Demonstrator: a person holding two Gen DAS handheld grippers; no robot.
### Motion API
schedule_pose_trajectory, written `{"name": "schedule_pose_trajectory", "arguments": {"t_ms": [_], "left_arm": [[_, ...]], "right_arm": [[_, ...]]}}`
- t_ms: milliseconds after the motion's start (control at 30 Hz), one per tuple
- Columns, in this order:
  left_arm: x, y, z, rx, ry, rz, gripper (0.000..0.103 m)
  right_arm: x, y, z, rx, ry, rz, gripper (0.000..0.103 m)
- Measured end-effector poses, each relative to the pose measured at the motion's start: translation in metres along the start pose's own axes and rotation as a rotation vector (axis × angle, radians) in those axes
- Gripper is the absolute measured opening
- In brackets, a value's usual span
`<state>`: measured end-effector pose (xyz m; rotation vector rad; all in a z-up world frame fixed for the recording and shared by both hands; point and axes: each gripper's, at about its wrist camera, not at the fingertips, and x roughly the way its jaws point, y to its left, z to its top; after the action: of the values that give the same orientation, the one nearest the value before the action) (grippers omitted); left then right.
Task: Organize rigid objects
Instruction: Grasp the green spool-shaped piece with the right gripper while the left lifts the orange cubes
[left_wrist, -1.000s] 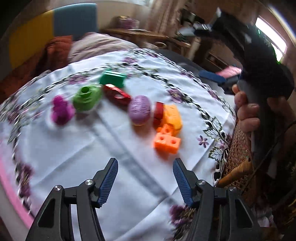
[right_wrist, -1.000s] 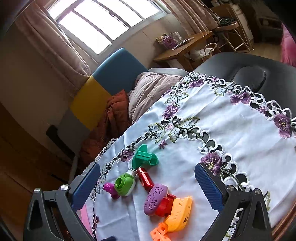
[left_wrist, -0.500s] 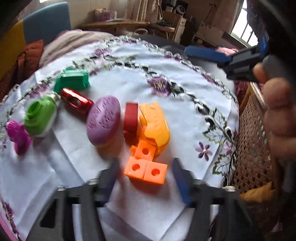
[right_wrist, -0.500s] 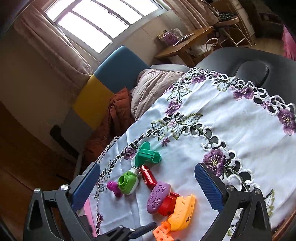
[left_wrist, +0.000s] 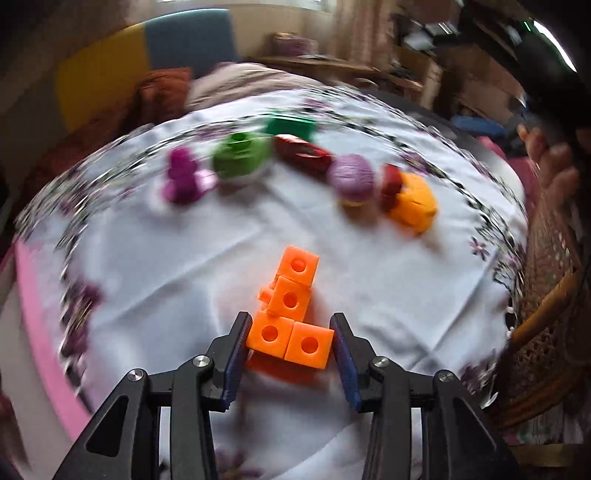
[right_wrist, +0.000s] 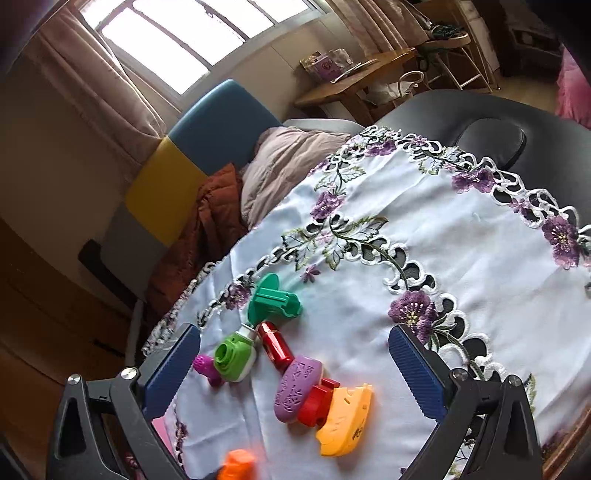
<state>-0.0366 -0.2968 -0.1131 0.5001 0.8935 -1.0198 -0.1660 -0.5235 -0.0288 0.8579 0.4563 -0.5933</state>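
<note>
Orange blocks (left_wrist: 290, 317) rigid, light; left gripper (left_wrist: 290, 341) clamped across the bottom pair's flat sides, good hold. Right gripper (right_wrist: 295, 373) spread wide, empty, above the tablecloth (right_wrist: 461, 266).

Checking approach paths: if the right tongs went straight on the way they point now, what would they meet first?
Probably the white tablecloth itself: the right tongs stand open, with the red cylinder just left of centre. Depth is unclear.

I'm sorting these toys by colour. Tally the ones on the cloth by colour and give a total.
Orange: 2, the linked cube piece and the wedge toy
Green: 2, the dark green piece and the light green piece
Red: 2, the cylinder and the block
Purple: 2, the oval and the magenta piece
Total: 8
</note>
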Motion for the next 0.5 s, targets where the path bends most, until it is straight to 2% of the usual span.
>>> {"name": "schedule_pose_trajectory", "arguments": {"t_ms": [133, 300, 400, 500], "left_arm": [[-0.007, 0.019, -0.012, -0.061, -0.04, 0.007, 0.043], [-0.008, 0.015, -0.017, -0.041, -0.079, 0.028, 0.043], [-0.008, 0.018, -0.017, -0.06, -0.084, 0.01, 0.042], [-0.008, 0.018, -0.019, -0.069, -0.093, 0.009, 0.042]], "right_arm": [[0.008, 0.006, -0.002, -0.033, 0.048, -0.048, 0.103], [0.033, 0.019, -0.006, -0.107, 0.171, -0.142, 0.102], [0.055, 0.027, -0.006, -0.111, 0.232, -0.145, 0.102], [0.076, 0.037, -0.001, -0.095, 0.247, -0.148, 0.103]]}}
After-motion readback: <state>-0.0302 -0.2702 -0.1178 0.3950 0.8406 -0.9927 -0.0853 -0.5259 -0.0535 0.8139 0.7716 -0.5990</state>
